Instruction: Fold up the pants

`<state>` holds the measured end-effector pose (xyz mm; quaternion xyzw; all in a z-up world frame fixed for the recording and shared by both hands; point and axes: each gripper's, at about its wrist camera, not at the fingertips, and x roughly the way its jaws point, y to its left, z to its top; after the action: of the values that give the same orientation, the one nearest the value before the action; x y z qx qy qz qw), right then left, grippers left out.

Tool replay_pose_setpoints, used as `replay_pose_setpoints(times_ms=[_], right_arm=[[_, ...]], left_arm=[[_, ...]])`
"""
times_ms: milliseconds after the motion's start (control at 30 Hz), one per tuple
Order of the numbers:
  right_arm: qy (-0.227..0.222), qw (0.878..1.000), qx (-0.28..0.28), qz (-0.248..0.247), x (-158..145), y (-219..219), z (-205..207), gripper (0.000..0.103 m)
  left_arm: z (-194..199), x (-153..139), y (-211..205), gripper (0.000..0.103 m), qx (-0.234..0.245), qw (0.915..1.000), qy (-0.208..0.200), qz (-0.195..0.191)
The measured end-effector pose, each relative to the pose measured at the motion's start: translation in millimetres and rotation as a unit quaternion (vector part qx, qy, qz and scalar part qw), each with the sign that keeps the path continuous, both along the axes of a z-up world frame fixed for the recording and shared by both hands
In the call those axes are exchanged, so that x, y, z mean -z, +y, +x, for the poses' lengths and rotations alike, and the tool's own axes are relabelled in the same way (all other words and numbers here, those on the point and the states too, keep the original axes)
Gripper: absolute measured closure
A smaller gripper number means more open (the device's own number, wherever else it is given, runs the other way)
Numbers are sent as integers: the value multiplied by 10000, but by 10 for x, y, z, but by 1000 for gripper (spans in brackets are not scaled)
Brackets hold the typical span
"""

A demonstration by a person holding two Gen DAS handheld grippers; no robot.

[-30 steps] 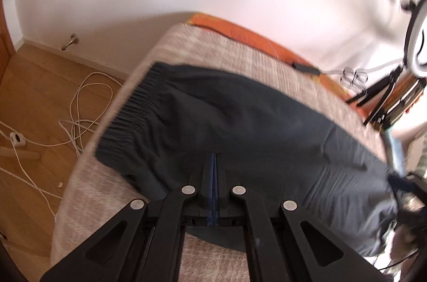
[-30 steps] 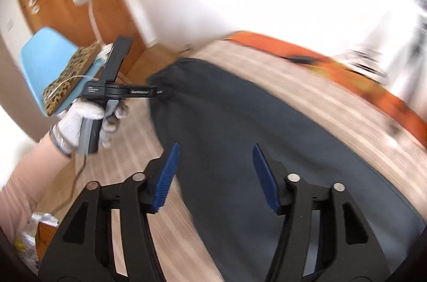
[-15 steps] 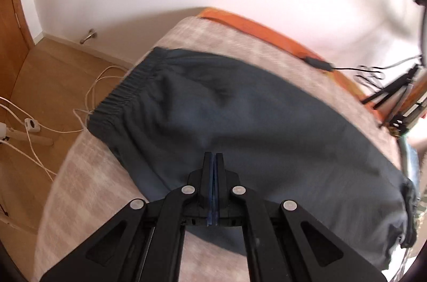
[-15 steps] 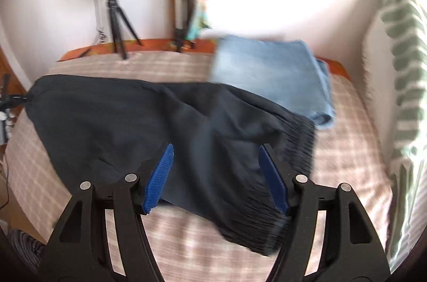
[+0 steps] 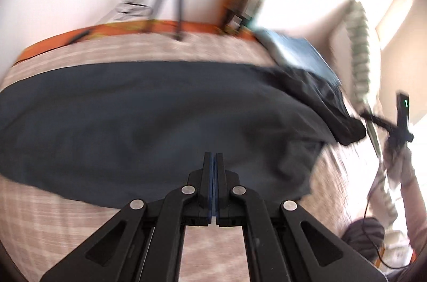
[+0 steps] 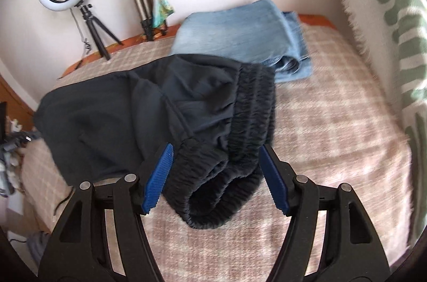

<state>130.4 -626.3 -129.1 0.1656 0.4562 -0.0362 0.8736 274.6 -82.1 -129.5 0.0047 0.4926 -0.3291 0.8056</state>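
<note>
One pair of dark pants point(image 6: 128, 116), soft cloth with ruched elastic waistband, lies on the checked woven bed point(image 6: 333, 138); one folded denim jeans point(image 6: 240, 34) beside; left gripper point(image 5: 214, 162) closed, empty; right gripper point(image 6: 216, 151) wide apart, waistband between, pads not pressing.

Pants point(image 6: 128, 106) on bed point(image 6: 333, 148), jeans point(image 6: 240, 34) just behind.

No legible text or labels anywhere.

left claw point(image 5: 214, 162) closed; right claw point(image 6: 216, 164) spread wide.
</note>
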Motion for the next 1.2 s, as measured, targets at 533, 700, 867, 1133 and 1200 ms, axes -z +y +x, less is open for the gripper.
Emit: replay_pose_setpoints(times_ms=[533, 700, 867, 1133, 1200], right_arm=[[113, 9970, -683, 339, 175, 152, 193, 78], [-296, 9945, -837, -551, -234, 114, 324, 88], [-452, 9871, -686, -1375, -417, -141, 675, 89], [203, 9877, -273, -1528, 114, -598, 1096, 79], [147, 9911, 72, -1322, 95, -697, 958, 54]], left_arm=[[-611, 583, -1581, 103, 1570, 9828, 449, 863], [-565, 617, -1581, 103, 1544, 9826, 579, 850], [-543, 648, -1572, 103, 1529, 9827, 664, 807], [-512, 655, -1533, 103, 1576, 9821, 683, 776], [-508, 649, -1531, 103, 1573, 9819, 691, 793]])
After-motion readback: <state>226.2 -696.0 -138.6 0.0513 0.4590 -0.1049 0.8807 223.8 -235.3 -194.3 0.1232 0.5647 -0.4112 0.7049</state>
